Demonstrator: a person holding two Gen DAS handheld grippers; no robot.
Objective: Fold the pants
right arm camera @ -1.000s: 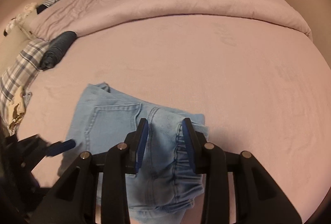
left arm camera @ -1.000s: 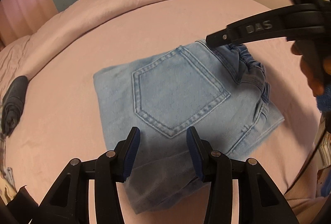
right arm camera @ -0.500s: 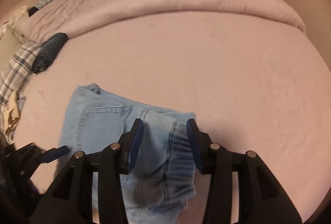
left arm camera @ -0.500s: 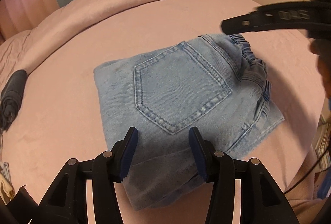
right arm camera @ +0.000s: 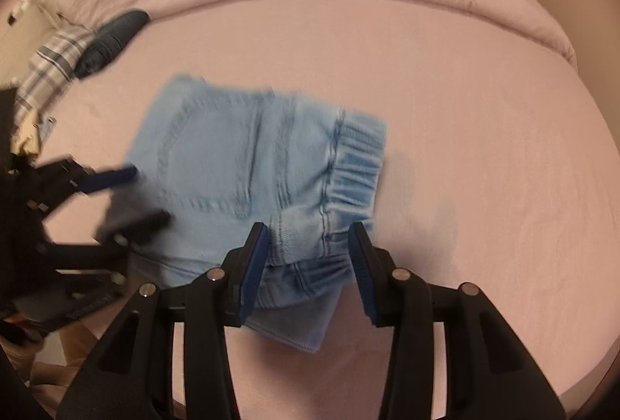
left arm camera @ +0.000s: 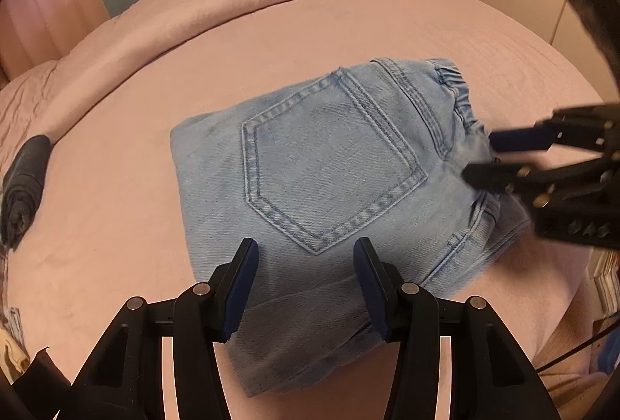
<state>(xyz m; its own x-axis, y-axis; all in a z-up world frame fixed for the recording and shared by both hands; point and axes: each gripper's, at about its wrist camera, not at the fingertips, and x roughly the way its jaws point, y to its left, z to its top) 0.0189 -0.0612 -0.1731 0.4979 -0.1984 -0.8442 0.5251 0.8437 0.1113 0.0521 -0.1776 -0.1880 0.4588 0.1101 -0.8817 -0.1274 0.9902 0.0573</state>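
Pants (left arm camera: 333, 187), folded small, lie flat on the pink bed (left arm camera: 116, 226); left gripper (left arm camera: 306, 288) hovers released over one end, right gripper (right arm camera: 308, 265) has just been spreading, waistband between its jaws, ungripped.

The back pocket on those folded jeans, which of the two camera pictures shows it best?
The left wrist view. There the back pocket lies sharp and whole on top of the folded jeans, with every line of stitching clear. In the right wrist view the pocket is smeared by motion blur and seen at a slant, so its outline is only faint.
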